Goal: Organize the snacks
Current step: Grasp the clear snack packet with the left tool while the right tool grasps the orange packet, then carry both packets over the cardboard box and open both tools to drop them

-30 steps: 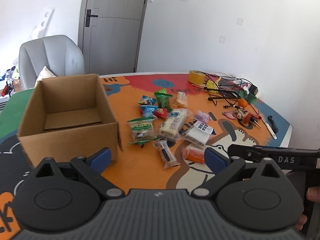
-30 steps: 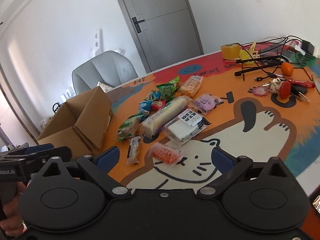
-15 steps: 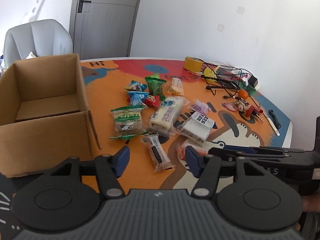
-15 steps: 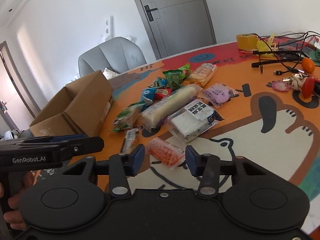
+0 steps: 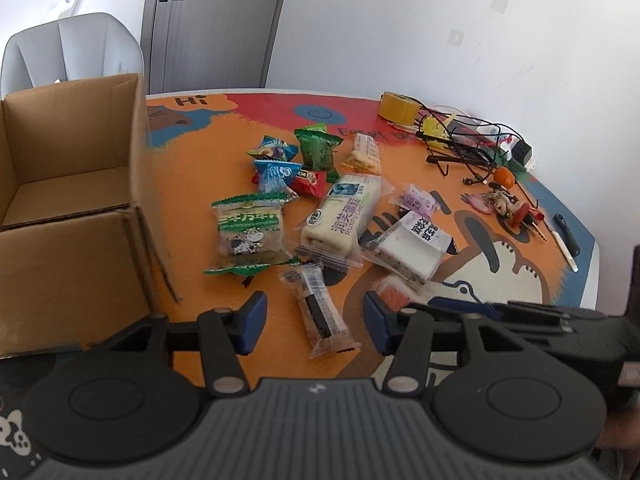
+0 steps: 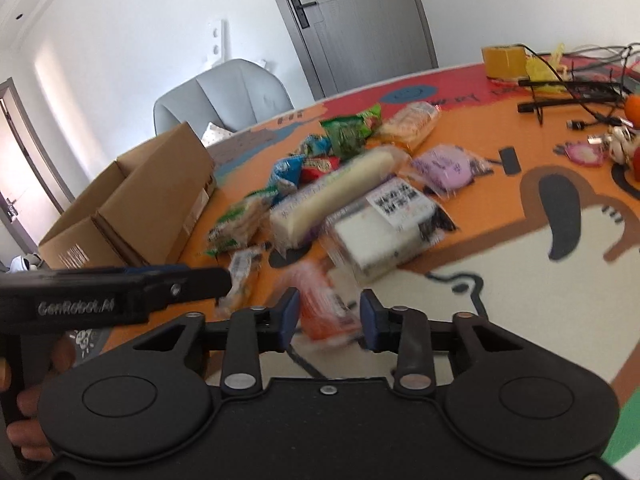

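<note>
Several wrapped snacks lie in a heap on the orange table. My left gripper (image 5: pixel 314 322) is open, its fingers on either side of a clear packet with a dark bar (image 5: pixel 318 314). My right gripper (image 6: pixel 326 320) is open, its fingers on either side of an orange packet (image 6: pixel 320 304), which also shows in the left wrist view (image 5: pixel 394 290). Further back lie a green-trimmed cow packet (image 5: pixel 250 232), a long white cake (image 5: pixel 344 212) and a white square cake (image 5: pixel 416 244). An open cardboard box (image 5: pixel 68 200) stands at the left, with nothing in the part I see.
At the far right of the table are a yellow tape roll (image 5: pixel 398 108), tangled black cables (image 5: pixel 460 140), a small orange fruit (image 5: pixel 503 177), keys and a pen. A grey chair (image 5: pixel 72 52) stands behind the box. The table edge (image 5: pixel 592 272) is at the right.
Both grippers have narrowed from wide open and moved forward and down toward the snacks, the left around the dark-bar packet, the right around the orange packet.
</note>
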The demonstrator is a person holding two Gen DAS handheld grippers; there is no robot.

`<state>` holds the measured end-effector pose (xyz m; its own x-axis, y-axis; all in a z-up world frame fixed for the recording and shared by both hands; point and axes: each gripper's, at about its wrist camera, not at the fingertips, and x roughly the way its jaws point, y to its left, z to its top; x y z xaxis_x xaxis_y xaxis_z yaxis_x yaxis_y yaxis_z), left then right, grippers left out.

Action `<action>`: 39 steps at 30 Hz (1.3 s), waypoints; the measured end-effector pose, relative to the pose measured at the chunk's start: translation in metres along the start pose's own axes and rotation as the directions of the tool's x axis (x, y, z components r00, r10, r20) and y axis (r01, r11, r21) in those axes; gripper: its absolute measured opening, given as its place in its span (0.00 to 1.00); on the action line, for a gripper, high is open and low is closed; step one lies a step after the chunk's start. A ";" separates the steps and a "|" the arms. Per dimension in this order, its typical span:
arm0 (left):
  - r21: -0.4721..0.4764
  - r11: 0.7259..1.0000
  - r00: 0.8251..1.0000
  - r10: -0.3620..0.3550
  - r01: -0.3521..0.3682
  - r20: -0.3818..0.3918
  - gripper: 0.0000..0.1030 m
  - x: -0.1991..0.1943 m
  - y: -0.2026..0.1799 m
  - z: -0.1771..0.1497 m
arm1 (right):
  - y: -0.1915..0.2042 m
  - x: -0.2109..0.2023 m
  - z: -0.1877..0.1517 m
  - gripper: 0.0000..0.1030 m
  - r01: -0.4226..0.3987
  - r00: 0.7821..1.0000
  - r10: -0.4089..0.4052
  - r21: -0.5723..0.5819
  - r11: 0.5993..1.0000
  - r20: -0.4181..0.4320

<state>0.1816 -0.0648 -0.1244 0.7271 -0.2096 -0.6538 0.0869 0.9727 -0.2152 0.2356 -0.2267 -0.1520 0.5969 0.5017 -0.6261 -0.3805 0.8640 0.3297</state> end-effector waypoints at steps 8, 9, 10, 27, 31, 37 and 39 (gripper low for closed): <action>0.026 0.999 0.999 0.031 -0.031 -0.022 0.51 0.021 -0.012 -0.006 | -0.001 -0.011 -0.010 0.27 0.006 1.000 -0.006 -0.003 1.000 -0.001; 0.033 0.999 0.999 0.037 -0.036 -0.024 0.51 0.022 -0.013 -0.008 | -0.001 -0.012 -0.010 0.27 0.007 1.000 -0.007 0.000 1.000 -0.003; 0.046 0.998 0.999 0.046 -0.045 -0.015 0.47 0.022 -0.015 -0.009 | 0.000 -0.013 -0.010 0.28 0.010 1.000 -0.010 -0.001 1.000 -0.006; 0.053 0.997 0.998 0.062 -0.064 0.030 0.17 -0.002 -0.007 -0.017 | 0.017 -0.006 -0.008 0.21 0.059 0.998 -0.059 -0.054 0.997 -0.002; 0.053 0.998 0.997 0.043 -0.046 0.057 0.17 -0.015 -0.009 -0.015 | 0.021 -0.014 -0.006 0.21 0.055 0.998 -0.055 -0.037 0.998 0.020; 0.045 0.998 0.993 0.030 -0.035 0.111 0.17 -0.039 -0.006 -0.008 | 0.034 -0.022 0.000 0.21 0.032 0.998 -0.030 -0.041 0.999 0.054; 0.041 0.998 0.991 0.031 -0.036 0.130 0.17 -0.048 -0.004 -0.005 | 0.040 -0.025 0.003 0.21 0.025 0.998 -0.022 -0.045 0.999 0.065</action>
<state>0.1428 -0.0590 -0.0957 0.8117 -0.1648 -0.5603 0.0882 0.9829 -0.1613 0.2074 -0.2044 -0.1214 0.6499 0.4847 -0.5855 -0.3973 0.8733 0.2819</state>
